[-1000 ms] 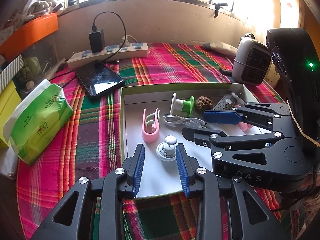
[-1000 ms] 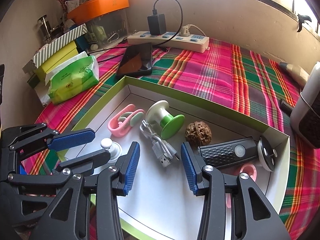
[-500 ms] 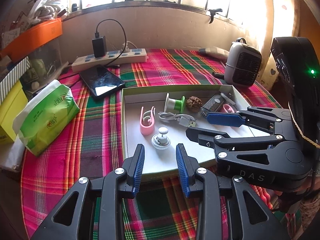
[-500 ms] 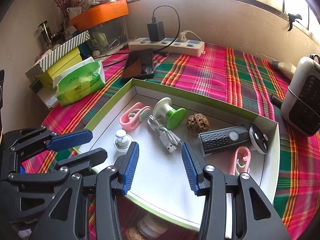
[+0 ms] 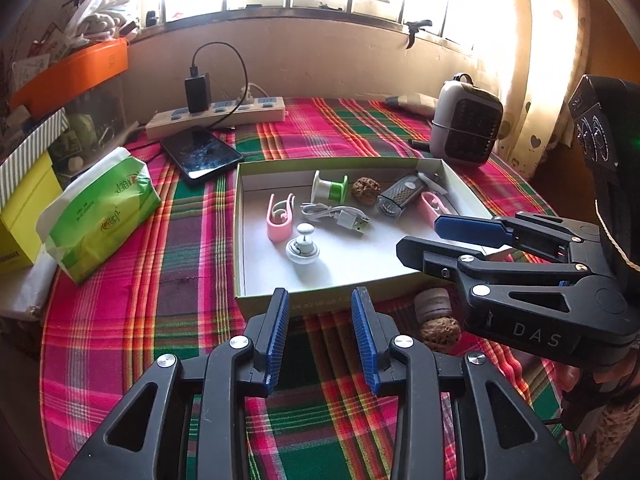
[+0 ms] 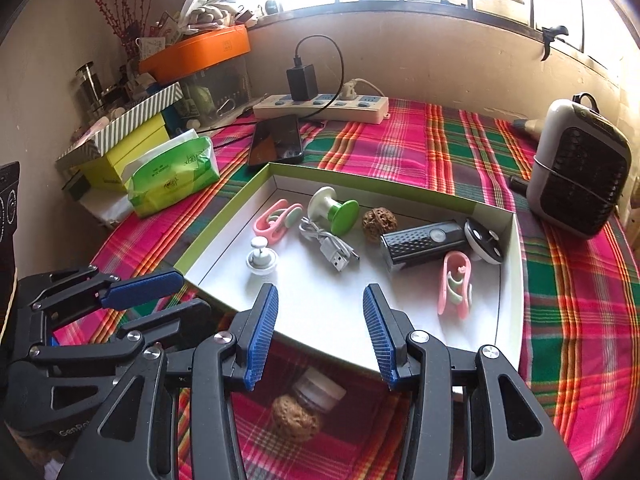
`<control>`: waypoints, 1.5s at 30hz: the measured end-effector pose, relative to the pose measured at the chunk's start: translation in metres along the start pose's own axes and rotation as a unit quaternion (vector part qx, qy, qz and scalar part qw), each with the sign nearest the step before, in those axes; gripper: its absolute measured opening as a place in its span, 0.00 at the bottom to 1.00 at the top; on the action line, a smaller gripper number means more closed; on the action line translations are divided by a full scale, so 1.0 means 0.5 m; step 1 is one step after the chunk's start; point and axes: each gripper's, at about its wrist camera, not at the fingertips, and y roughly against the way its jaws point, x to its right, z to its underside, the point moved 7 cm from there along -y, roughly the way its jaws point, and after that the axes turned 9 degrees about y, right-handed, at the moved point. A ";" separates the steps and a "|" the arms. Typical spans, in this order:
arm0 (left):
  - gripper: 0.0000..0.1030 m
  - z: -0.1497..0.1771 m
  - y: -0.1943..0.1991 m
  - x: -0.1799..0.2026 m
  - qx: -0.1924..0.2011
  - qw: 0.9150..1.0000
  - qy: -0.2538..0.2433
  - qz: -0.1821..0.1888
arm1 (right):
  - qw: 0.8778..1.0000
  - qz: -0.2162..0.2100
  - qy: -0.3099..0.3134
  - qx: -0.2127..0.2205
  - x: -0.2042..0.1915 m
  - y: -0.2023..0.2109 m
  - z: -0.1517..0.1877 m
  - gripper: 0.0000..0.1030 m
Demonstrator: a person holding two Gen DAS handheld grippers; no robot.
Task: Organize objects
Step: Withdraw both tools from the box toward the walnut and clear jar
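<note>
A shallow white box with a green rim [image 5: 256, 300] [image 6: 224, 208] lies on the plaid cloth. It holds two pink clips [image 5: 279, 216] [image 6: 454, 286], a green-and-white spool [image 5: 330, 188] [image 6: 334, 210], a white USB cable [image 5: 340, 216] [image 6: 328, 242], a walnut [image 5: 365, 190] [image 6: 379, 220], a black light [image 5: 400, 198] [image 6: 424, 244] and a white knob [image 5: 303, 246] [image 6: 261, 258]. Outside the near rim lie a second walnut [image 5: 440, 332] [image 6: 296, 418] and a small jar [image 5: 432, 304] [image 6: 320, 392]. My left gripper [image 5: 320, 338] [image 6: 160, 296] and right gripper [image 6: 320, 336] [image 5: 420, 236] are both open and empty.
A tissue pack [image 5: 100, 212], yellow box [image 5: 20, 216], phone [image 5: 200, 154] and power strip [image 5: 216, 118] stand at the left and back. A small grey heater [image 5: 466, 120] stands at the back right. An orange-lidded bin [image 6: 196, 52] sits on the far left.
Both grippers have drawn back and up from the box. The left one now hovers short of the near rim. The second walnut and jar have come into view.
</note>
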 end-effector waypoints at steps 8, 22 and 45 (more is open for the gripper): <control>0.30 0.037 0.009 0.024 -0.008 1.000 -0.004 0.012 | 1.000 0.023 -0.014 0.013 0.004 0.045 0.041 0.44; 0.36 0.078 -0.011 0.079 -0.034 0.997 -0.001 0.064 | 0.997 0.065 -0.037 0.026 0.029 0.092 0.105 0.45; 0.38 0.086 -0.051 0.133 -0.061 0.995 -0.008 0.081 | 0.995 0.071 -0.067 0.028 0.065 0.104 0.140 0.45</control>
